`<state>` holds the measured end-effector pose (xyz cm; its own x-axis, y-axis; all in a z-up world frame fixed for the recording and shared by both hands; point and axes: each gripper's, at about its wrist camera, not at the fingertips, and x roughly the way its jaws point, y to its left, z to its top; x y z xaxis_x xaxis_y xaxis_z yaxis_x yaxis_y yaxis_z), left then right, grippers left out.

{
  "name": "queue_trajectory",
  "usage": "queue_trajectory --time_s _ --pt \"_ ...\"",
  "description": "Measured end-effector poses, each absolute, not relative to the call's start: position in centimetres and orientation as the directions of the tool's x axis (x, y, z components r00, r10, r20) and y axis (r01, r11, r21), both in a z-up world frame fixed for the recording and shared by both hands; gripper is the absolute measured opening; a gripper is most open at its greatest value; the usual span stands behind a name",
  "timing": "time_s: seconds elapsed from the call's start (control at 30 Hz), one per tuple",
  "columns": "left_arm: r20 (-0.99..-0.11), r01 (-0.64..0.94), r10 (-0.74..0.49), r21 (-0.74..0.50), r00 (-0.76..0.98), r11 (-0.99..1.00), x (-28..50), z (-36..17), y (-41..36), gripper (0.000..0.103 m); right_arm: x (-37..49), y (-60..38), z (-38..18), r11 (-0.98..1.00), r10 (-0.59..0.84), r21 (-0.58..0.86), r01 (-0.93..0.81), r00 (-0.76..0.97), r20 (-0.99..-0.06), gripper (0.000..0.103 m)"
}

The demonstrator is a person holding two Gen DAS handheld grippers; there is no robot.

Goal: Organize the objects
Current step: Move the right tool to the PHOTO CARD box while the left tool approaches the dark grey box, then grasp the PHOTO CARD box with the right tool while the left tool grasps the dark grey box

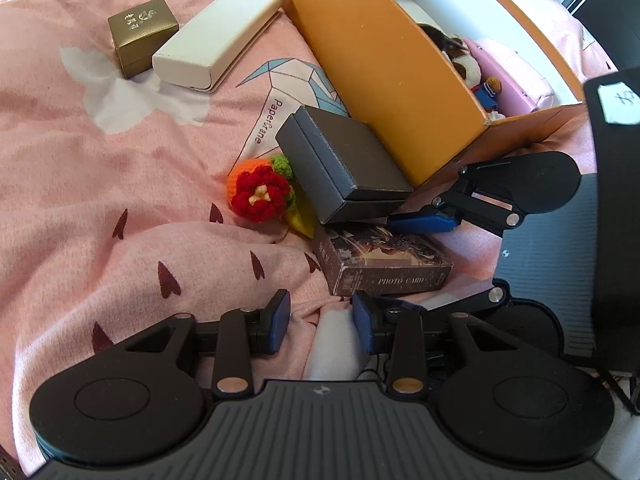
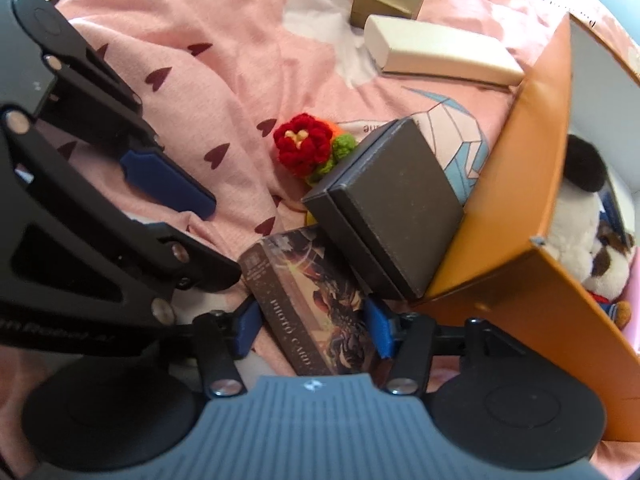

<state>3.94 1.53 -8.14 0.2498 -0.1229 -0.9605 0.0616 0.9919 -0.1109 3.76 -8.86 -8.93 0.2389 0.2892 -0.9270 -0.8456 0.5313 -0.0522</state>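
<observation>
Pink bedspread point(image 1: 100, 200) scene, viewed along both grippers. My right gripper point(image 2: 312, 330) straddles the photo card box point(image 2: 308, 304), one blue pad on each side with jaws fairly wide; whether the pads press on it I cannot tell. My left gripper point(image 1: 322, 326) hangs over bare bedding, jaws partly apart and holding nothing. In the left wrist view, the photo card box point(image 1: 384, 264) lies at about 1 o'clock from those fingers. The grey box point(image 1: 344, 164) leans against the orange bin point(image 1: 380, 64) at 12 o'clock, touching the crocheted flower point(image 1: 260, 192). The white case point(image 1: 220, 36) and gold box point(image 1: 142, 34) sit at 11 o'clock. A plush toy point(image 2: 584, 236) lies inside the bin.
</observation>
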Motion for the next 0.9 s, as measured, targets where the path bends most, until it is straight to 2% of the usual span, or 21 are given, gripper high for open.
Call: queue_trajectory --time_s 0.1,0.3,0.7,0.77,0.9 --pt "-0.95 0.056 -0.145 -0.134 0.276 0.989 3.6 -7.5 1.7 0.043 3.5 -9.4 -8.0 0.551 0.306 -0.056 -0.833 0.263 -0.915 0.041" --pt "-0.928 0.067 -0.178 -0.165 0.329 0.984 3.0 -6.3 1.8 0.043 3.7 -11.3 -5.5 0.624 0.33 -0.031 -0.781 0.299 -0.896 0.025" --pt "-0.854 -0.014 -0.279 -0.317 0.44 0.948 3.8 -4.7 3.1 0.043 4.2 -14.3 -2.3 0.664 0.34 -0.043 -0.746 0.352 -0.872 0.023" --pt "-0.857 -0.014 -0.28 -0.317 0.433 0.948 4.3 -4.7 2.9 0.049 4.1 -14.3 -2.5 0.663 0.319 -0.05 -0.746 0.343 -0.884 0.023" --pt "-0.863 -0.013 -0.289 -0.323 0.415 0.946 4.6 -5.1 2.5 0.053 4.3 -15.0 -3.1 0.665 0.29 -0.034 -0.746 0.3 -0.909 0.024"
